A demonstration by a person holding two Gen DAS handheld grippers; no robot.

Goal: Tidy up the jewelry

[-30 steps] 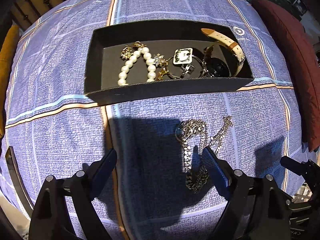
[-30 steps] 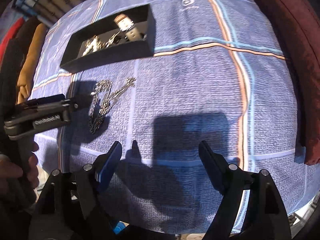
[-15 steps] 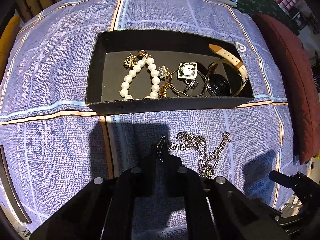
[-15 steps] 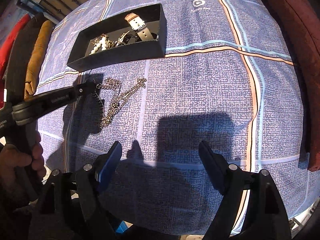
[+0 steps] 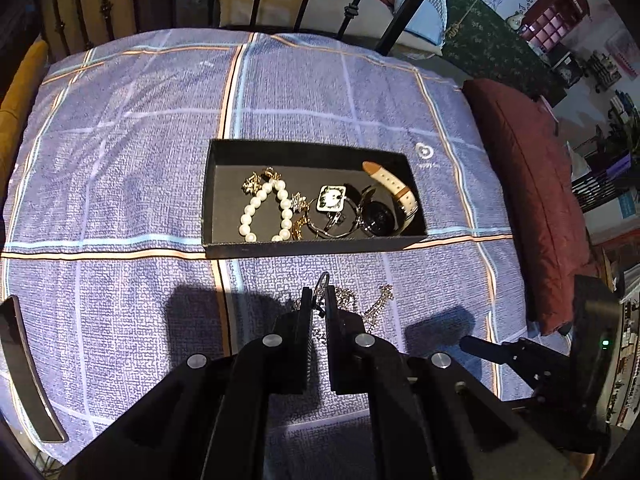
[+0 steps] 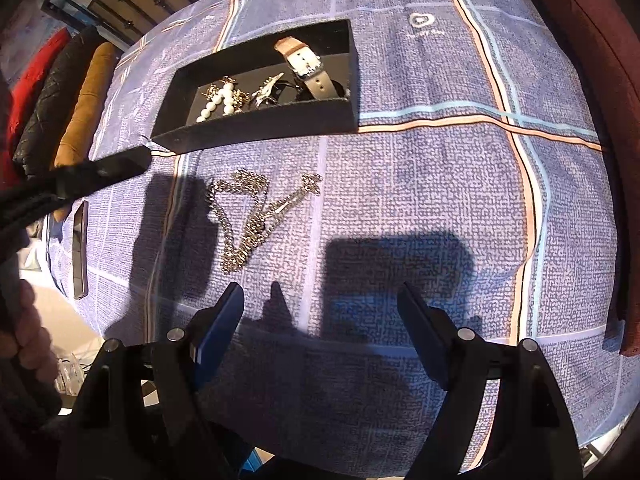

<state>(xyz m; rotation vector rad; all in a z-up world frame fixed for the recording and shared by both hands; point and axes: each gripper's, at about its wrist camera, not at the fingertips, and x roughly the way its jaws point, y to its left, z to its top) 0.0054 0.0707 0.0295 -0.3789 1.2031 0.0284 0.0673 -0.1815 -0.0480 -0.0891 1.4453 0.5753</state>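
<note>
A black tray (image 5: 304, 246) (image 6: 256, 130) on the blue checked cloth holds a pearl bracelet (image 5: 266, 210), small brooches, a square-faced bangle (image 5: 331, 199) and a beige-strapped watch (image 5: 394, 184). My left gripper (image 5: 318, 300) is shut on a thin silver chain (image 5: 322, 280), raised in front of the tray. In the right wrist view the left gripper (image 6: 120, 166) hovers beside the tray's near corner. A tangle of silver chain (image 6: 256, 212) lies on the cloth below. My right gripper (image 6: 320, 320) is open and empty, low over the cloth.
A dark red cushion (image 5: 532, 200) lies along the right edge of the cloth. A dark phone-like slab (image 6: 80, 252) lies near the left edge. A metal bed frame (image 5: 348, 4) stands behind. Folded clothes (image 6: 80, 100) lie at the far left.
My left gripper closed on the chain and rose, pulling back from the cloth; the view now takes in more of the cloth. The right gripper stayed open and shifted slightly.
</note>
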